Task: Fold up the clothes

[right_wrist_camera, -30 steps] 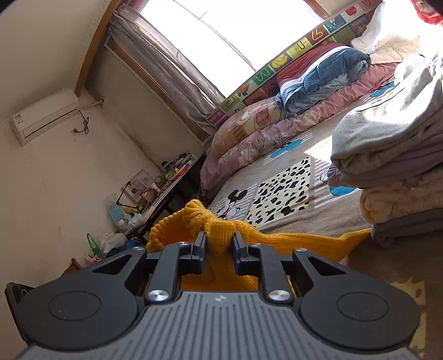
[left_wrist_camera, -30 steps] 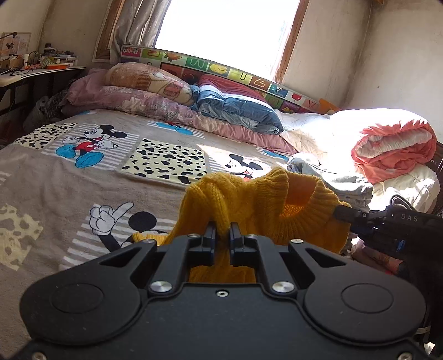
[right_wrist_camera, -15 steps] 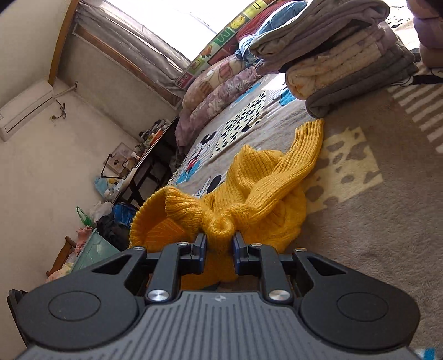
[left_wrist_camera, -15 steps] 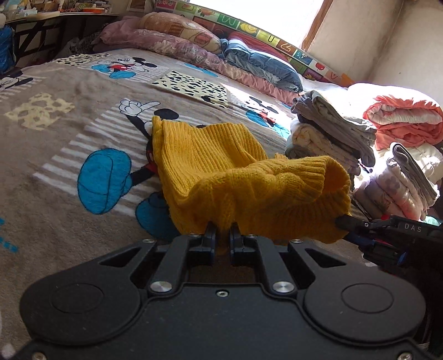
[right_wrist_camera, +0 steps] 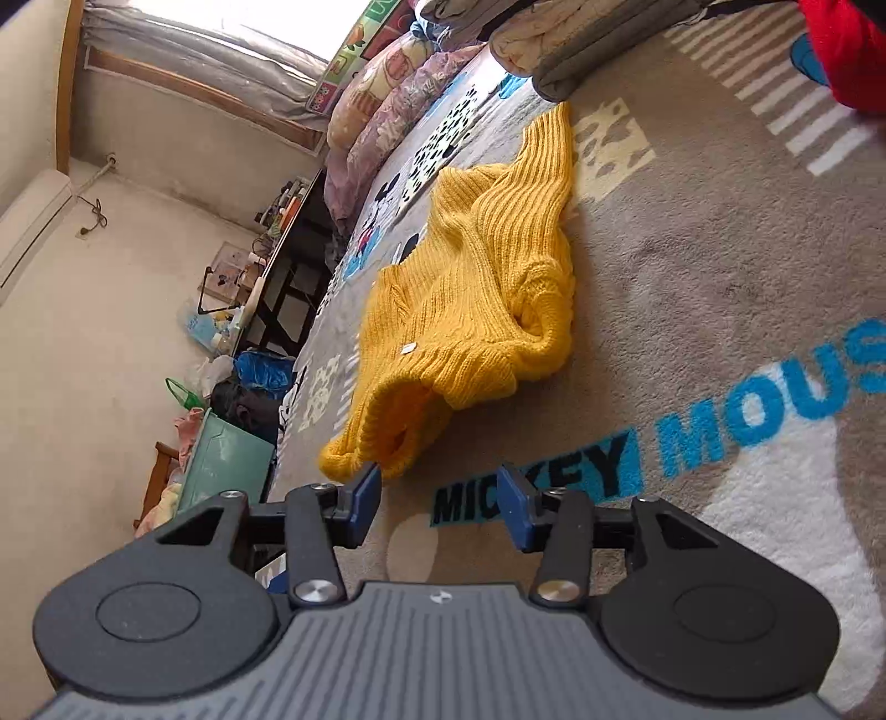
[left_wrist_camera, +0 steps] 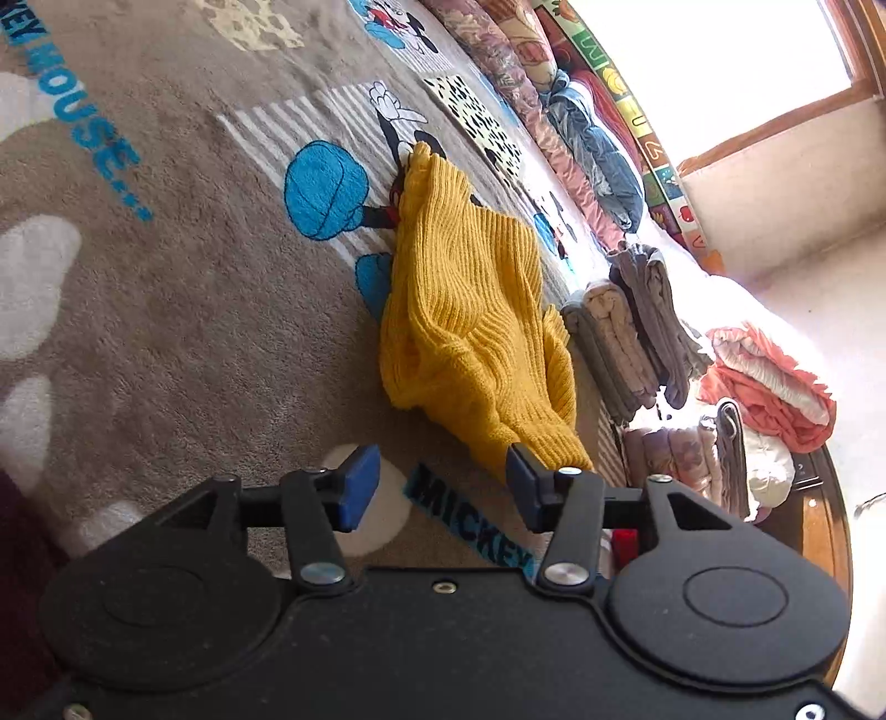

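Observation:
A yellow knit sweater (left_wrist_camera: 465, 315) lies crumpled on the grey Mickey Mouse blanket (left_wrist_camera: 166, 310). It also shows in the right wrist view (right_wrist_camera: 470, 299), neck opening toward me. My left gripper (left_wrist_camera: 437, 484) is open and empty, just short of the sweater's near edge; its right pad sits beside a cuff. My right gripper (right_wrist_camera: 440, 498) is open and empty, its left pad close to the sweater's collar edge.
Stacks of folded grey and beige clothes (left_wrist_camera: 631, 332) stand right of the sweater, with a coral and white bundle (left_wrist_camera: 769, 382) beyond. Pillows and quilts (left_wrist_camera: 581, 127) line the window wall. A red garment (right_wrist_camera: 847, 50) lies at the upper right. A desk (right_wrist_camera: 288, 243) stands beside the bed.
Both grippers lowered the sweater onto the blanket, opened and let go of it. They now sit just back from its near edge.

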A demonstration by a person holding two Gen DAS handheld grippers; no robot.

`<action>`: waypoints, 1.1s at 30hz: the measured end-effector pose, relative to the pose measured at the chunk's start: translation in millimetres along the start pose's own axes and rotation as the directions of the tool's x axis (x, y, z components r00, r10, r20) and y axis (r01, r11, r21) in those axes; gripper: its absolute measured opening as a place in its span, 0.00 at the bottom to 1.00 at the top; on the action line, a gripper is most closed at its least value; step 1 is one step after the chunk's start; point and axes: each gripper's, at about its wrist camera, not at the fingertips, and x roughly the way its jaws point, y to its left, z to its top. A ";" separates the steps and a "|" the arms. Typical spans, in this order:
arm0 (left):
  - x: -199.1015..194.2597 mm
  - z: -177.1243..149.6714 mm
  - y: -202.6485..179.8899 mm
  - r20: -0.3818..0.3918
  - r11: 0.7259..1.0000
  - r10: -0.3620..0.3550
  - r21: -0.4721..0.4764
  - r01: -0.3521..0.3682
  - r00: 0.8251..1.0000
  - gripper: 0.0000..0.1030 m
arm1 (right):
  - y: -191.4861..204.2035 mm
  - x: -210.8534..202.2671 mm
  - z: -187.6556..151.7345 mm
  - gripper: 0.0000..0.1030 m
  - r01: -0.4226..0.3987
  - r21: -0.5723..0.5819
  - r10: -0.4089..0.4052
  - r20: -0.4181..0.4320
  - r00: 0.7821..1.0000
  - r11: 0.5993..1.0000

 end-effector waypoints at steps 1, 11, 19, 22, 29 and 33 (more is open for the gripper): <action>-3.6 -0.1 -1.4 0.007 0.999 -0.025 -0.024 0.025 1.000 0.56 | 0.4 -7.1 -0.9 0.51 -0.009 0.021 0.009 0.009 1.000 1.000; 55.7 -13.6 -3.4 0.011 0.981 -0.075 -0.177 0.075 0.997 0.60 | -42.3 3.6 22.9 0.68 -0.059 0.284 0.016 0.153 0.988 0.957; 106.4 -15.6 13.4 0.030 0.952 -0.072 -0.297 0.077 0.997 0.60 | -75.5 59.3 31.7 0.70 -0.077 0.426 0.008 0.163 0.987 0.901; 119.5 -14.4 14.7 0.019 0.955 -0.059 -0.292 0.061 0.998 0.48 | -76.1 77.5 35.8 0.64 -0.088 0.433 0.023 0.154 0.988 0.897; 86.4 -18.4 -7.7 0.046 0.998 -0.020 -0.062 0.023 0.999 0.12 | -40.1 83.3 41.9 0.14 -0.120 0.195 0.090 0.156 0.984 0.973; 83.1 -35.0 6.8 0.011 0.997 0.079 0.022 -0.080 0.997 0.12 | -26.4 59.9 21.5 0.13 -0.061 0.029 0.056 0.139 0.989 0.998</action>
